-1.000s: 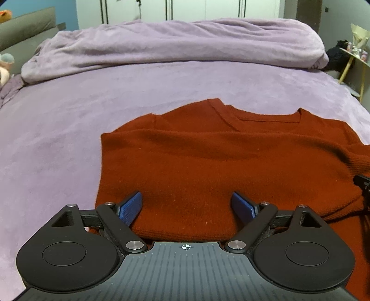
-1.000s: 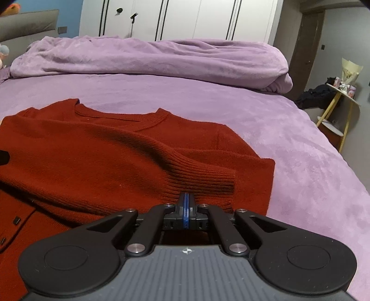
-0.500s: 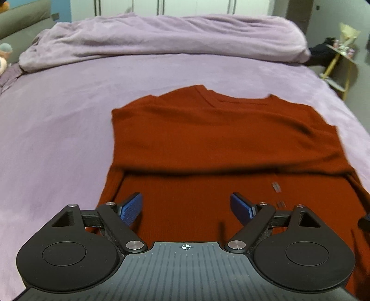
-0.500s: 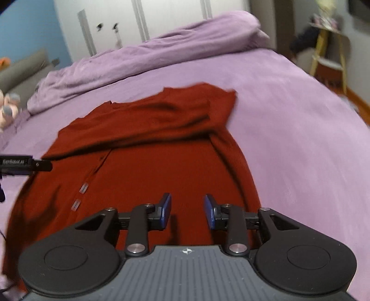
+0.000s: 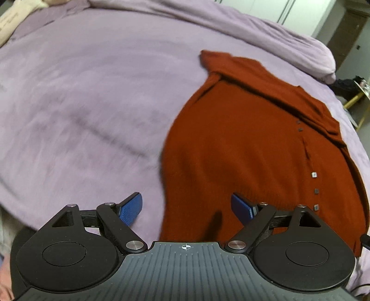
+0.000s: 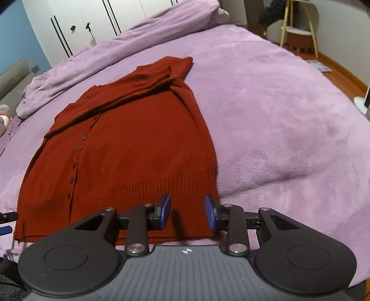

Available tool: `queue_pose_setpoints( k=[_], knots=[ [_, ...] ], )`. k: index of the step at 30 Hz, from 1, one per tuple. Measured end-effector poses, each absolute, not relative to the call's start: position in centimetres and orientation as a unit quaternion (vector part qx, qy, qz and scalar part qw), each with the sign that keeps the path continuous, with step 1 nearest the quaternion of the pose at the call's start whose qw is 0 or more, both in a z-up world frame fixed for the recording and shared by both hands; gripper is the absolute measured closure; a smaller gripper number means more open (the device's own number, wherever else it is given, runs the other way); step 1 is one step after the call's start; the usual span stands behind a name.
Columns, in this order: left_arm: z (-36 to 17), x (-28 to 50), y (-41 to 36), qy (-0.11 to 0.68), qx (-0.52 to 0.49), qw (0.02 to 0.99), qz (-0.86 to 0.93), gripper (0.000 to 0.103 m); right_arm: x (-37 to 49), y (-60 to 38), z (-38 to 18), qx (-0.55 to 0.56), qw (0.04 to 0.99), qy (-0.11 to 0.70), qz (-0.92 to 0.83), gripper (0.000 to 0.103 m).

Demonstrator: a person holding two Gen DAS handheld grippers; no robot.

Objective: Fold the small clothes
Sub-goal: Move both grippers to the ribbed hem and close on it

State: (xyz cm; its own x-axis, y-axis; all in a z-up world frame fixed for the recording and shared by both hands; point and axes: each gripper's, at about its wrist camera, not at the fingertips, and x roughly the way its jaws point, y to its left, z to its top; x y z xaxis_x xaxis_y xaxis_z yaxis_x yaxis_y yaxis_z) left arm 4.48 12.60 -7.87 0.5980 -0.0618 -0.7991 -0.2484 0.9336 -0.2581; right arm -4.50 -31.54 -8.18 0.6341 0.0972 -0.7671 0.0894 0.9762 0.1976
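A rust-red knitted cardigan (image 5: 254, 150) lies flat on the lilac bed, its sleeves folded across the chest and its row of small buttons (image 5: 313, 174) facing up. My left gripper (image 5: 186, 203) hangs open over the hem's left corner, one blue pad above the bedspread and the other above the knit. In the right wrist view the cardigan (image 6: 129, 143) stretches away from me. My right gripper (image 6: 187, 208) is open, with a narrower gap, above the ribbed hem near its right corner. Neither gripper has anything pinched between its pads.
A lilac bedspread (image 6: 277, 111) covers the whole bed. A bunched lilac duvet (image 6: 138, 39) lies along the far side before white wardrobe doors (image 6: 97, 18). A yellow-legged side table (image 6: 298, 30) and wooden floor (image 6: 342, 74) are at the right.
The right gripper let go of the folded sleeve cuff and opened. Both grippers drew back from the chest to the hem, the left toward the left corner, the right toward the right corner.
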Motion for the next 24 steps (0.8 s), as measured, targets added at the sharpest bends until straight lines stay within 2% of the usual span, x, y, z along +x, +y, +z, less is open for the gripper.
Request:
queue_pose_setpoints(
  k=[3, 7, 13, 15, 17, 19, 20, 22, 24],
  knots=[
    [-8.0, 4.2, 12.8, 0.44, -0.187, 0.878, 0.029, 0.015, -4.9, -31.3, -8.1, 0.091, 0.899, 0.428, -0.004, 0.072],
    [-8.6, 4.4, 13.0, 0.453, -0.211, 0.866, 0.016, 0.025, -5.2, -31.8, -8.4, 0.095, 0.894, 0.438, -0.016, 0.072],
    [-9.1, 4.3, 13.2, 0.463, -0.203, 0.862, 0.011, 0.034, -5.0, -32.6, -8.9, 0.115, 0.886, 0.45, -0.012, 0.071],
    [-9.3, 4.5, 13.6, 0.463, -0.212, 0.861, 0.003, 0.041, -4.7, -32.9, -9.2, 0.138, 0.88, 0.455, -0.001, 0.071],
    [-9.3, 4.6, 14.0, 0.466, -0.222, 0.857, -0.003, 0.057, -4.5, -32.9, -9.5, 0.151, 0.875, 0.459, 0.006, 0.071],
    [-9.4, 4.8, 14.5, 0.468, -0.238, 0.851, -0.013, 0.062, -4.2, -33.0, -9.9, 0.159, 0.871, 0.465, 0.008, 0.072],
    [-9.5, 4.8, 14.6, 0.469, -0.243, 0.849, -0.014, 0.068, -4.1, -33.2, -10.1, 0.164, 0.868, 0.468, 0.007, 0.072],
    [-9.6, 5.0, 14.8, 0.472, -0.248, 0.846, -0.02, 0.078, -3.9, -33.5, -10.4, 0.177, 0.864, 0.471, 0.004, 0.081],
    [-9.8, 5.2, 14.9, 0.477, -0.247, 0.843, -0.026, 0.08, -3.7, -33.9, -10.6, 0.19, 0.86, 0.474, 0.007, 0.091]
  ],
)
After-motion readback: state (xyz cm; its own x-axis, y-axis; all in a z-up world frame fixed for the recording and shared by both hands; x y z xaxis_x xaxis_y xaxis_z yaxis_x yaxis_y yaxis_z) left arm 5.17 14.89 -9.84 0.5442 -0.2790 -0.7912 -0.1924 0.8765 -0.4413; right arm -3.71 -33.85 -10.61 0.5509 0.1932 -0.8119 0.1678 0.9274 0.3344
